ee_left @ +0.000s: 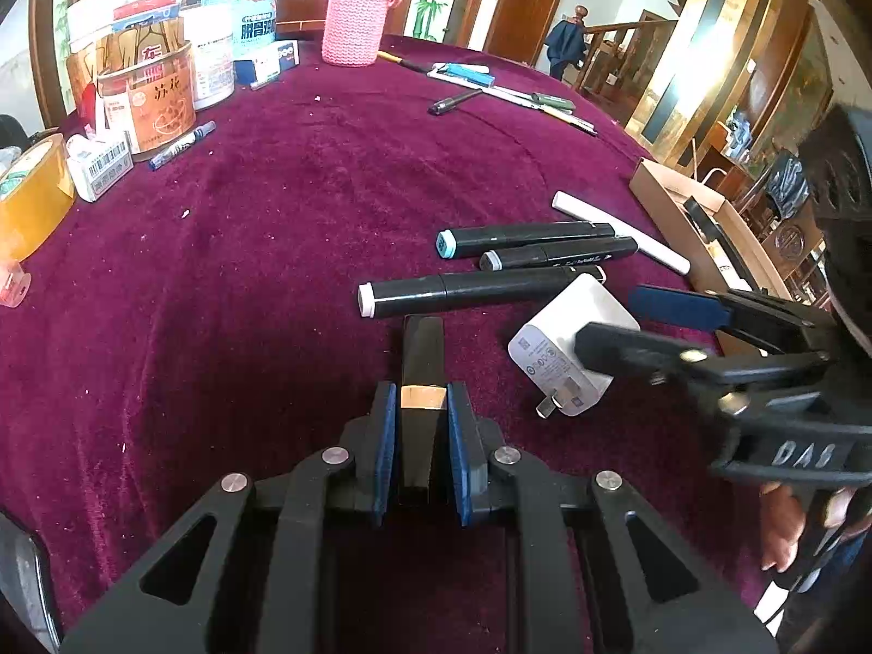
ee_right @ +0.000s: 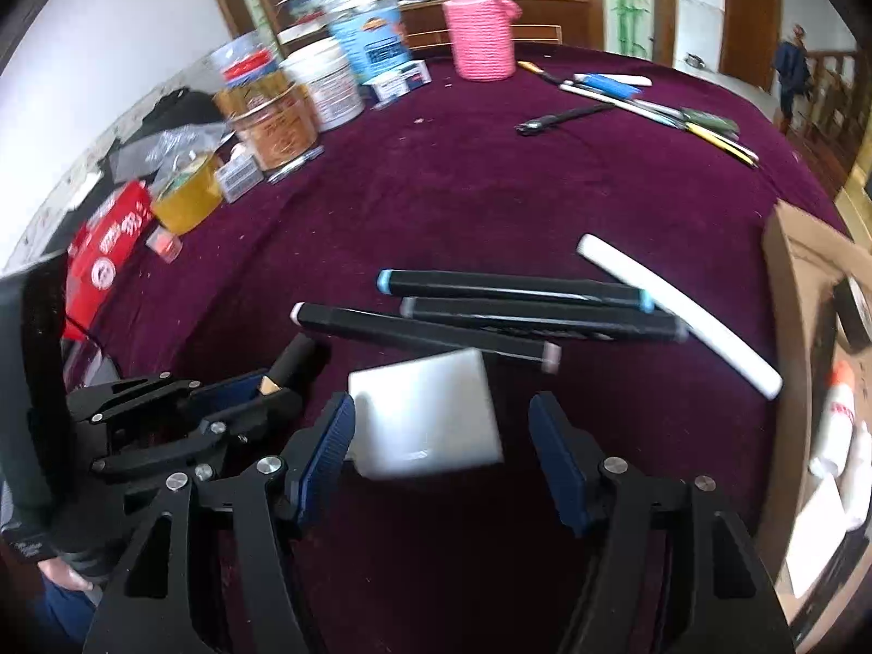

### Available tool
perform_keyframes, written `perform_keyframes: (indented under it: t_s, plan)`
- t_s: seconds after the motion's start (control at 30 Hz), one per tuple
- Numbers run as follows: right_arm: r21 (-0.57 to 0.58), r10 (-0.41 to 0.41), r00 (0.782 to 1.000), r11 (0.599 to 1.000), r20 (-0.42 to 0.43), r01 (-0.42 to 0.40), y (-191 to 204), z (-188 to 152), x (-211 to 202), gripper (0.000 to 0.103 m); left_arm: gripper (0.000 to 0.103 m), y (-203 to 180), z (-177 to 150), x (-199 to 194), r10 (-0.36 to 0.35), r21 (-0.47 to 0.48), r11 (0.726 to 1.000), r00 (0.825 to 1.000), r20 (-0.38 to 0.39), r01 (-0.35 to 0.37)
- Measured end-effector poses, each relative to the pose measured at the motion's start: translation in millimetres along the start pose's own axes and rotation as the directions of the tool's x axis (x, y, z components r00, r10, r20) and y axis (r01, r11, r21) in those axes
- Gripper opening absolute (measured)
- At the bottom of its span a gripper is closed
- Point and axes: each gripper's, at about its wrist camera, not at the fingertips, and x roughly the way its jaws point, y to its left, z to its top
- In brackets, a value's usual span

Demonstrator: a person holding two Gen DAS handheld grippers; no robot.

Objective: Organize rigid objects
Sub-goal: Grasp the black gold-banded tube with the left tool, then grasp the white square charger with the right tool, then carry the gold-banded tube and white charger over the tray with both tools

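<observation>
A black tube with a gold band [ee_left: 422,376] sits clamped in the left tongs [ee_left: 421,414], just above the counter [ee_left: 272,272]. Right of it, the white charger [ee_right: 425,419] lies between the right tongs [ee_right: 444,436] — spread apart — with three black markers [ee_left: 523,261] just beyond.

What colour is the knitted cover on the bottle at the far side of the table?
Pink. The knitted cover shows best in the left wrist view, sharper there than in the right.

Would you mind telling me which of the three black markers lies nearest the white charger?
The black marker with the white end cap, closest to both grippers; the white charger touches it.
</observation>
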Motion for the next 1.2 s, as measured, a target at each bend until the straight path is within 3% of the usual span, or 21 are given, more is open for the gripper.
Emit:
perform_keyframes:
  t_s: [0.13,0.2,0.43,0.63,0.97,1.2]
  plan:
    - [-0.059,-0.08,0.996,0.995,-0.037,0.078,12.7,0.5,16.6,0.064,0.015,-2.0,-1.0,0.0,0.009,0.012,1.0,1.0,0.004,-0.009]
    - [-0.029,-0.05,0.998,0.998,-0.033,0.049,7.9,-0.6,17.4,0.053,0.015,-2.0,-1.2,0.4,0.009,0.013,1.0,1.0,0.004,-0.009]
    - [0.079,0.025,1.0,0.996,0.018,-0.027,-4.1,-19.3,4.3,0.053,0.015,-2.2,-0.8,-1.4,0.005,0.013,1.0,1.0,0.01,-0.005]
    - [0.148,0.079,0.992,0.985,0.097,-0.093,-14.4,-35.3,-21.2,0.053,0.015,-6.3,-0.4,-11.5,-0.006,0.032,0.999,0.998,0.059,0.005]
    - [0.209,0.05,0.985,0.974,0.168,-0.085,-37.6,-47.9,-54.2,0.053,0.015,-21.8,-1.2,-26.3,0.052,0.068,0.996,0.989,0.138,-0.062]
    - [0.241,0.025,0.978,0.967,0.208,-0.076,-56.4,-57.2,-72.4,0.053,0.015,-49.0,-2.2,-43.5,0.02,0.081,0.996,0.988,0.152,-0.033]
